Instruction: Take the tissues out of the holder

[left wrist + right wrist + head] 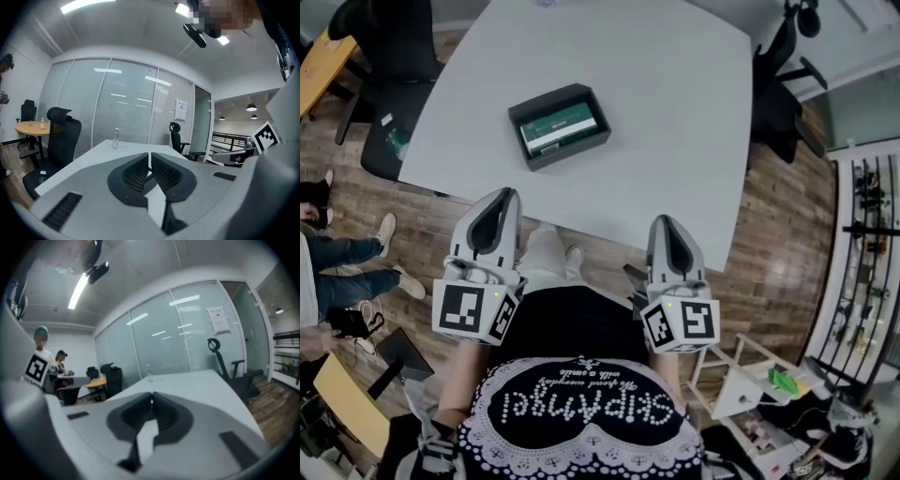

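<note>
The left gripper [500, 195] and right gripper [666, 222] are clenched on nothing, low in the frame. On the table [675, 112], upper centre, a holder [547, 98] contains tissues [561, 129].

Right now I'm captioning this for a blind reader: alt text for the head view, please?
A dark holder with a green-and-white tissue pack inside sits on a white table. Nearer the camera, the left gripper and right gripper are both shut and empty, short of the holder.
</note>
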Tool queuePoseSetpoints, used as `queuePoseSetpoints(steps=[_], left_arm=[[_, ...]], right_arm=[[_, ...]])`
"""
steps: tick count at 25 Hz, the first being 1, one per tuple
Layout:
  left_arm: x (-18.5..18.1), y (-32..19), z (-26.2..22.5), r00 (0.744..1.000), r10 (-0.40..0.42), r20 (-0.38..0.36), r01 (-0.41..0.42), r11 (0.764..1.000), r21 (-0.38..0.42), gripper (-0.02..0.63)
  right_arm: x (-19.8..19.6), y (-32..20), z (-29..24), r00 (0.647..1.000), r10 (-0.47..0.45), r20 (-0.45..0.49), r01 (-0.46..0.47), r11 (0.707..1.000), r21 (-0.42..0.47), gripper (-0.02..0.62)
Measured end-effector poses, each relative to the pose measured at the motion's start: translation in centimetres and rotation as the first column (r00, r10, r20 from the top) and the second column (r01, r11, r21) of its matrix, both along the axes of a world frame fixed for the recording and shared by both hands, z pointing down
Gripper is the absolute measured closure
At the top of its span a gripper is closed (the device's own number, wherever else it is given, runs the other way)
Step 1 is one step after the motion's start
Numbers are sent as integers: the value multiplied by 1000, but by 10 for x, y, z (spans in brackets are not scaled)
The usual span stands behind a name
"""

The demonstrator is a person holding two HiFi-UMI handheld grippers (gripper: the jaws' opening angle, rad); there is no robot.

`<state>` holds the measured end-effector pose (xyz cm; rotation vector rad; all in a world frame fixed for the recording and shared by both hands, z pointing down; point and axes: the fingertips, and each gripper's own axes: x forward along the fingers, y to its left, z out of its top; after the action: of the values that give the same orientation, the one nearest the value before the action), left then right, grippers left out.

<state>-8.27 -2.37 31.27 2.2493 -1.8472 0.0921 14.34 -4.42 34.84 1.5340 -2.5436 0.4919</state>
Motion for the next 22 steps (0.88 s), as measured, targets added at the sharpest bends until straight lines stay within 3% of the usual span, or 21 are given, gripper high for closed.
queuePoseSetpoints(steps=[12,22], left_arm=[[-53,-90,-4,998,59,-12,-60,998,-7,563],[-80,-134,12,992,123,-41,-125,991,-42,563]], right_arm=[[-45,-74,-8,997,74,-11,-74,997,-12,560],[-70,-102,0,990,135,-46,-137,990,-46,560]])
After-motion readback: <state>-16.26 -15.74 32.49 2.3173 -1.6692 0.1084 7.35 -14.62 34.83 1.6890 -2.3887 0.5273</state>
